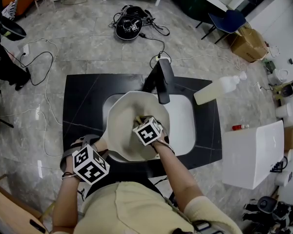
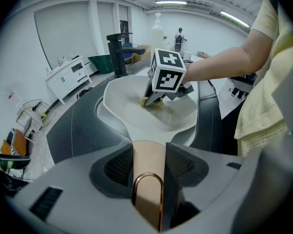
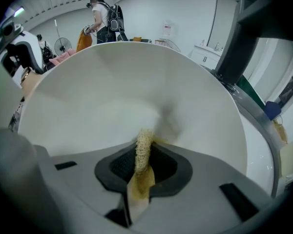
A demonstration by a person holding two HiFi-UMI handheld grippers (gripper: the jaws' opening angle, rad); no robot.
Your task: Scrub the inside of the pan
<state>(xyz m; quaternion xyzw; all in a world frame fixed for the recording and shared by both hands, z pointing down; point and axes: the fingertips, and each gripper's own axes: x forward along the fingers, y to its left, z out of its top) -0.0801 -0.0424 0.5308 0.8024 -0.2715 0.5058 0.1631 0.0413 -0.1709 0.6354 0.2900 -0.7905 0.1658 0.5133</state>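
Observation:
A cream-white pan sits tilted over the white sink. My left gripper is shut on the pan's tan handle with a copper hanging loop, at the near left of the sink in the head view. My right gripper is shut on a yellow mesh sponge, whose tip presses on the pan's inside wall. In the head view the right gripper is inside the pan. The left gripper view shows the sponge against the pan's floor.
A black faucet rises behind the sink, set in a black counter. A soap bottle lies at the right, and a white box stands beyond the counter. Cables and a bag lie on the floor. A person stands far off.

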